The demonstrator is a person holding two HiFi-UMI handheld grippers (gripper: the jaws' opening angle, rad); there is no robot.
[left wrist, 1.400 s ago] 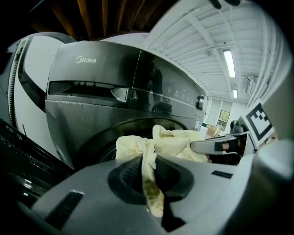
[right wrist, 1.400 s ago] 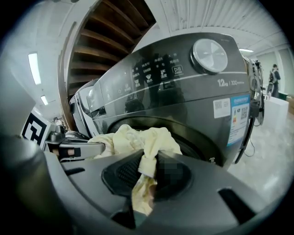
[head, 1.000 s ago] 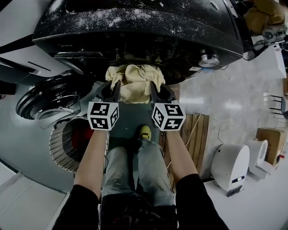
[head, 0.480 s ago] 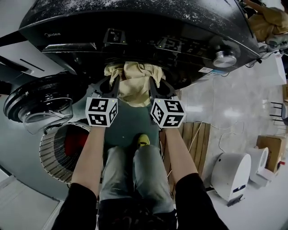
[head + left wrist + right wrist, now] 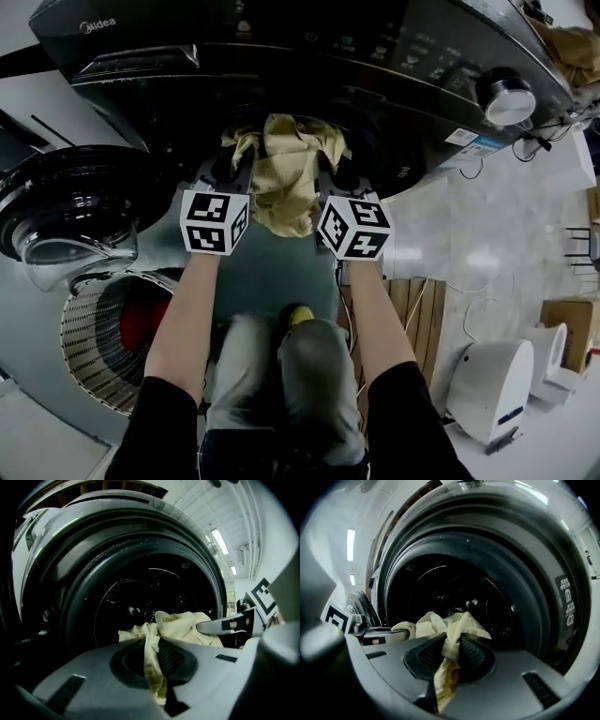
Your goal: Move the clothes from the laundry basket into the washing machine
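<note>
In front of the washing machine [image 5: 281,56], the left gripper [image 5: 240,165] and the right gripper [image 5: 324,167] are each clamped on the yellow cloth [image 5: 286,183]. It is held bunched between them at the washing machine's open mouth, with the dark drum [image 5: 140,597] seen just beyond.

pale glossy floor [image 5: 487,225] at the right, catching soft glare. a slatted wooden board [image 5: 412,319] lies on it. further right stand a rounded white unit [image 5: 492,380] and a cardboard box [image 5: 565,323], near each other. overhead, long strip lights [image 5: 219,541] run along the white ceiling [image 5: 262,517].
</note>
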